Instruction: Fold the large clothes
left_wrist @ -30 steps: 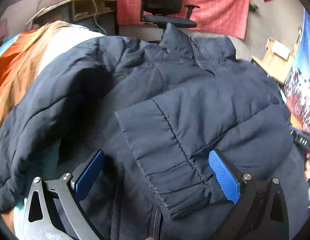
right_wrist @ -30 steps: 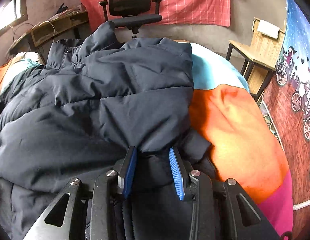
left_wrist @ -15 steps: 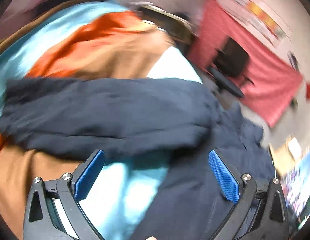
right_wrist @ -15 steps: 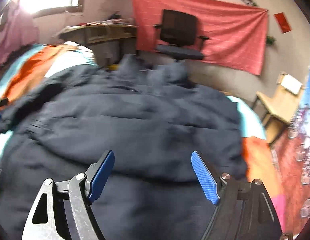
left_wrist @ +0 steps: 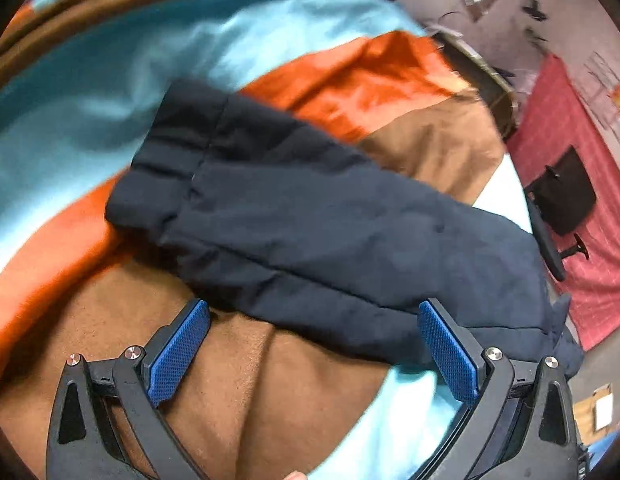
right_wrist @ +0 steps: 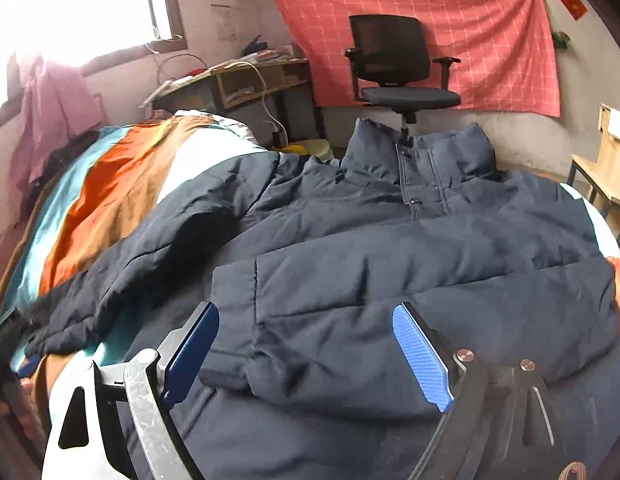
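A dark navy padded jacket [right_wrist: 410, 240] lies spread on a bed, collar toward the far wall. One sleeve [right_wrist: 390, 292] is folded across its front. The other sleeve [left_wrist: 301, 216] stretches out over the striped bedspread [left_wrist: 89, 80], cuff at the upper left of the left wrist view. My left gripper [left_wrist: 310, 352] hovers open over the near edge of that sleeve, nothing between its fingers. My right gripper [right_wrist: 310, 352] hangs above the folded sleeve, its jaws opening, the blue pads [right_wrist: 424, 356] clear of the cloth.
The bedspread [right_wrist: 109, 184] has orange, brown, teal and white stripes. A black office chair [right_wrist: 394, 68] and a cluttered wooden desk [right_wrist: 237, 80] stand beyond the bed under a red cloth. A wooden stand [right_wrist: 606, 160] is at the right. Pink clothing [right_wrist: 53, 104] hangs at left.
My right gripper let go of the jacket's fold, opened wide and pulled back and up. My left gripper swung away from the folded sleeve, rolling, to the outstretched sleeve.
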Available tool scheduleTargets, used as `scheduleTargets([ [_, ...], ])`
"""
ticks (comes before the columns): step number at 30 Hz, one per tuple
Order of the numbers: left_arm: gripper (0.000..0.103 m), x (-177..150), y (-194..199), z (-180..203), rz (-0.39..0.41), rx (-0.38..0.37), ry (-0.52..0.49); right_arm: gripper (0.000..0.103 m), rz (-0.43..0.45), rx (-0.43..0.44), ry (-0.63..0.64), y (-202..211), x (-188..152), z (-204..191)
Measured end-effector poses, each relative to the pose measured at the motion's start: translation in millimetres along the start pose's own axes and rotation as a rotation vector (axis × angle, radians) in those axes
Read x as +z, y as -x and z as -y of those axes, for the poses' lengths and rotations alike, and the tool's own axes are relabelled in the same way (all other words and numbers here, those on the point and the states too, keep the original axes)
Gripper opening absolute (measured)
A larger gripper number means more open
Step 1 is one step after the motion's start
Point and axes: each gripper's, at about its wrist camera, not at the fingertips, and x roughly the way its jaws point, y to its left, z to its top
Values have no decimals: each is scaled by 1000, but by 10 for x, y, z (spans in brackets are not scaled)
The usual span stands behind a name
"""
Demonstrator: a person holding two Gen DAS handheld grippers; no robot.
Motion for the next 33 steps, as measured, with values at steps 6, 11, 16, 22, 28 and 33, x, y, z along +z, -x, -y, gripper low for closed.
scheduleTargets([
  [6,102,7,-9,-177,25,16,95,88,7,-52,66,-231,28,-176],
  [11,102,66,-66,-254,15,39,166,88,-36,-106,54,-485,11,-138],
  [16,95,77,-36,-291,42,35,176,90,-62,-107,45,-634,-97,-81],
  [22,33,109,-37,-323,50,26,164,98,-49,-99,66,-681,-189,-100],
  [28,10,249,164,-99,150,-6,74,100,-41,-103,76,-685,-223,-127],
  [33,7,320,545,318,293,-106,-96,102,-42,-58,43,-599,-173,-88],
])
